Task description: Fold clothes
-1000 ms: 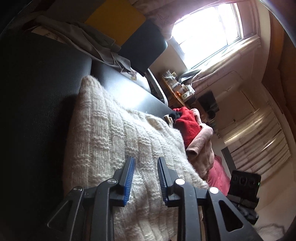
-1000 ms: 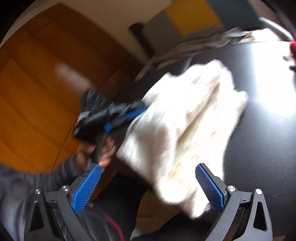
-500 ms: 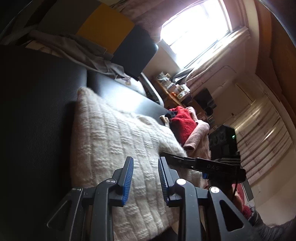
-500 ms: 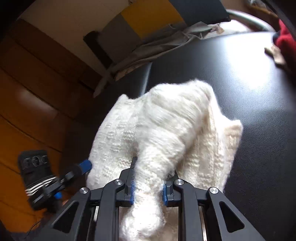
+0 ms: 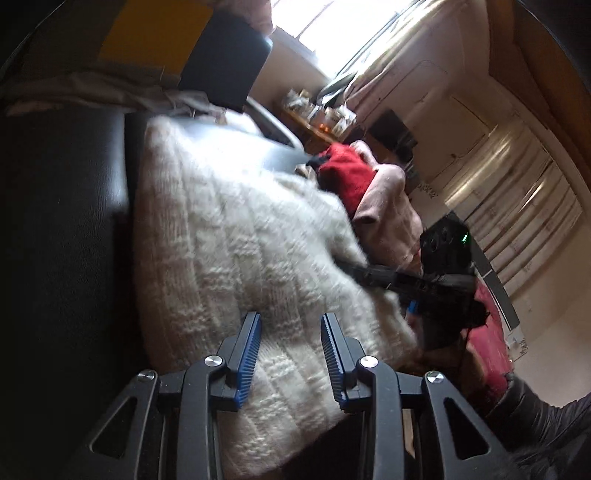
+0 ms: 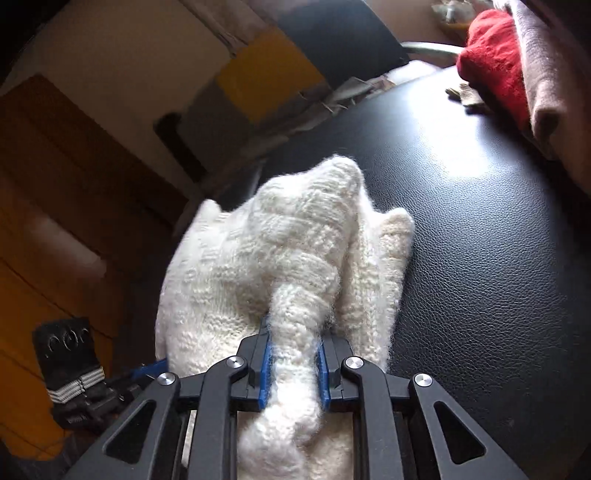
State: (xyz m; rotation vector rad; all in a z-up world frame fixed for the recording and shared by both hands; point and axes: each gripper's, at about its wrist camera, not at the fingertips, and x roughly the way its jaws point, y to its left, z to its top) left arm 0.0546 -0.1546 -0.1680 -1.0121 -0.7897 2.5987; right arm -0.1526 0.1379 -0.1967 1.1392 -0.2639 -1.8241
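Cream cable-knit wool sweater (image 6: 291, 258): lies bunched on the black leather-textured table (image 6: 480, 229). Right tool (image 6: 293, 363): pinching a thick fold of the sweater between blue pads. Left tool (image 5: 289, 360): spread apart over the knit, gripping nothing. Red knitted garment (image 6: 495, 59): at table's far edge, well apart.

Pretty cozy room tbh. Big bright window (image 5: 354, 29) blasting daylight in, with pale curtains (image 5: 391, 70) bunched along it. Just below it there's a wooden shelf (image 5: 317, 125) crammed with small clutter, too blurry to make out. Walls are cream (image 6: 110, 62), and one side is warm orange-brown wood paneling (image 6: 48, 221). The counter (image 6: 498, 258) is black leathery stuff with a glare patch, and a yellow and dark cushion (image 6: 273, 74) sits behind it.
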